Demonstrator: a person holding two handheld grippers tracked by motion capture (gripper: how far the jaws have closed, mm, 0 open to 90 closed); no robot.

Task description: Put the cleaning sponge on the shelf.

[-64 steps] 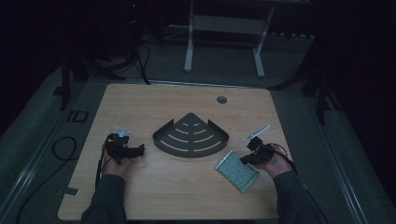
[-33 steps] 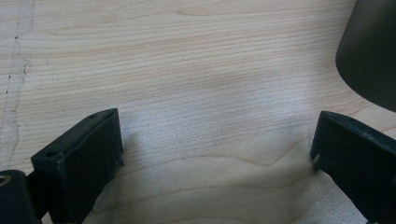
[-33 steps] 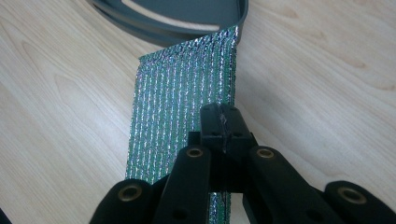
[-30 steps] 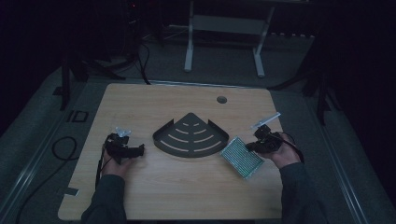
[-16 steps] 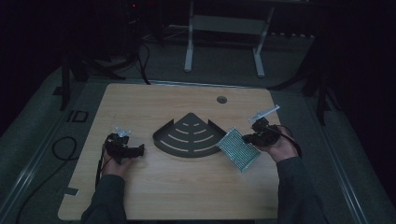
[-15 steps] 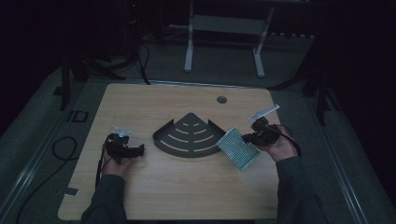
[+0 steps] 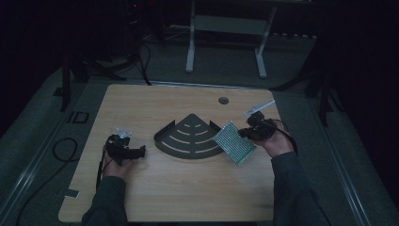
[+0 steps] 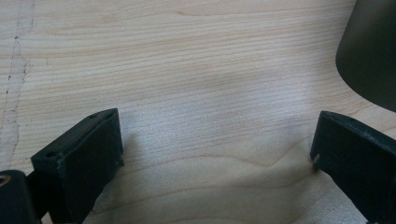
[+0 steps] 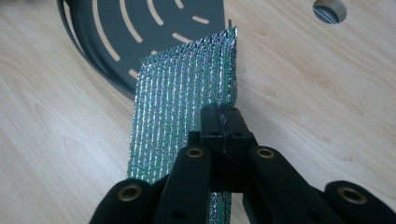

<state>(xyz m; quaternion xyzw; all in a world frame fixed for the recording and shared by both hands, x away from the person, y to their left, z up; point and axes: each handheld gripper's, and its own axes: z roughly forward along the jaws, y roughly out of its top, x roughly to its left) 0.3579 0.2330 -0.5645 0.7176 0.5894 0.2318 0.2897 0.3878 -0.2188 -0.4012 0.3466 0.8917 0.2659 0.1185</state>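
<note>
A shiny green rectangular pad point(image 7: 234, 142) hangs tilted above the table, its far end near the right edge of the dark fan-shaped tray point(image 7: 189, 139). My right gripper point(image 7: 245, 134) is shut on the pad's edge. In the right gripper view the closed jaws pinch the ribbed green pad point(image 9: 187, 102), with the slotted tray point(image 9: 140, 32) beyond it. My left gripper point(image 7: 141, 151) rests on the table left of the tray, open. Bare wood lies between its jaws in the left gripper view, where my left gripper point(image 8: 215, 154) points toward the tray's rim point(image 8: 369, 56).
The wooden table point(image 7: 188, 188) has a round cable hole point(image 7: 223, 100) at the back right, seen also as the hole point(image 9: 329, 10) in the right gripper view. A cable point(image 7: 61, 150) trails off the table's left side. A metal stand point(image 7: 226, 28) is on the floor behind.
My right gripper lifted the green pad off the table and carried it left and back toward the tray. The left gripper stayed where it was.
</note>
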